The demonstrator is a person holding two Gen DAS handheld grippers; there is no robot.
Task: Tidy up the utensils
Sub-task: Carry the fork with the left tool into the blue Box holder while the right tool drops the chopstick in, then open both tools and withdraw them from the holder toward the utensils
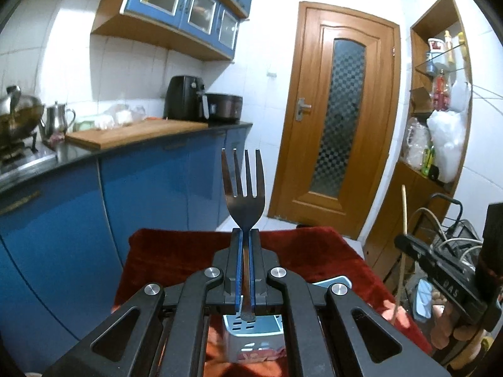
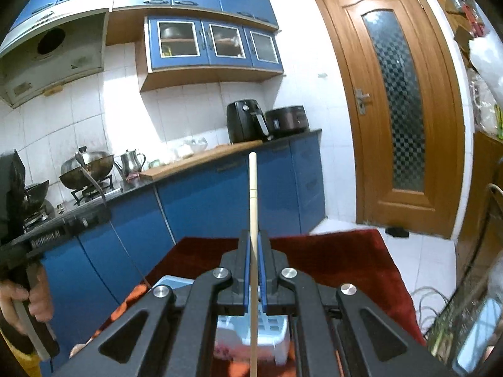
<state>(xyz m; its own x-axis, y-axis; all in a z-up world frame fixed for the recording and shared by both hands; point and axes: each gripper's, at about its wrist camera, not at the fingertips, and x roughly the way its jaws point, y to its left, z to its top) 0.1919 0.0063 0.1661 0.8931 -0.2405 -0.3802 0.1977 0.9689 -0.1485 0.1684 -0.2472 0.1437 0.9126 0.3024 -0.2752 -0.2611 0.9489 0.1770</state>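
The left gripper [image 1: 245, 235] has its fingers pinching a steel fork [image 1: 243, 188], tines up; the right gripper [image 2: 254, 242] pinches a pale wooden chopstick [image 2: 253, 207]. Both long axes run along the fingers. The white slotted plastic utensil holder [image 1: 251, 336] stands below both, seemingly on the red-clothed worktop [image 1: 176, 257], so each handle end must descend.

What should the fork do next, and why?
Probably lower the fork toward the slotted holder below. The left gripper is shut on its handle, tines up, above the red cloth. The right gripper is shut on a chopstick, likely bound there too.
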